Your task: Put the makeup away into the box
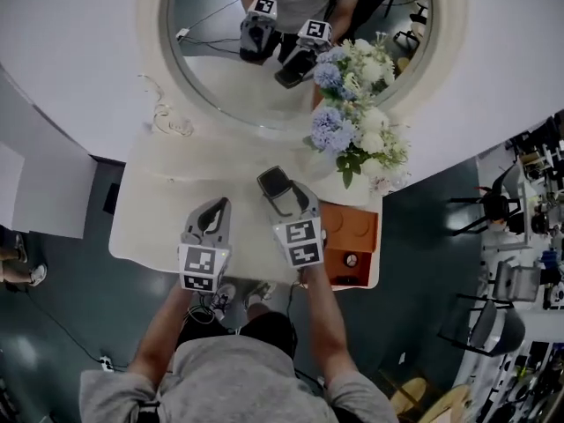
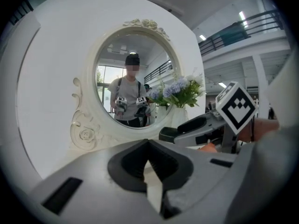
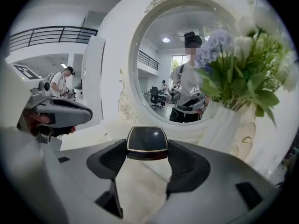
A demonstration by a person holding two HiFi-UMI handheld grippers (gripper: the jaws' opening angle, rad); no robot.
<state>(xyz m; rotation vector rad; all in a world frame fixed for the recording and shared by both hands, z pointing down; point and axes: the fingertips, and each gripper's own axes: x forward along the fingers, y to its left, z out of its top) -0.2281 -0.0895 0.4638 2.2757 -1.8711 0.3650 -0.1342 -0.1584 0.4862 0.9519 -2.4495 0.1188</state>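
Observation:
A black makeup compact (image 1: 275, 183) with a thin gold edge (image 3: 147, 141) is held level above the white vanity table (image 1: 167, 192). My right gripper (image 1: 282, 199) (image 3: 147, 157) is shut on it, one pad on each side. An orange box (image 1: 349, 233) lies on the table's right end, just right of that gripper. My left gripper (image 1: 217, 208) (image 2: 148, 146) hovers to the left, its fingertips touching and nothing between them. The left gripper view also shows the right gripper (image 2: 196, 127) from the side.
A round mirror in a white ornate frame (image 1: 189, 95) stands at the back of the table. A vase of blue and white flowers (image 1: 354, 126) stands at the back right, behind the box. Chairs and equipment (image 1: 520, 227) fill the floor at right.

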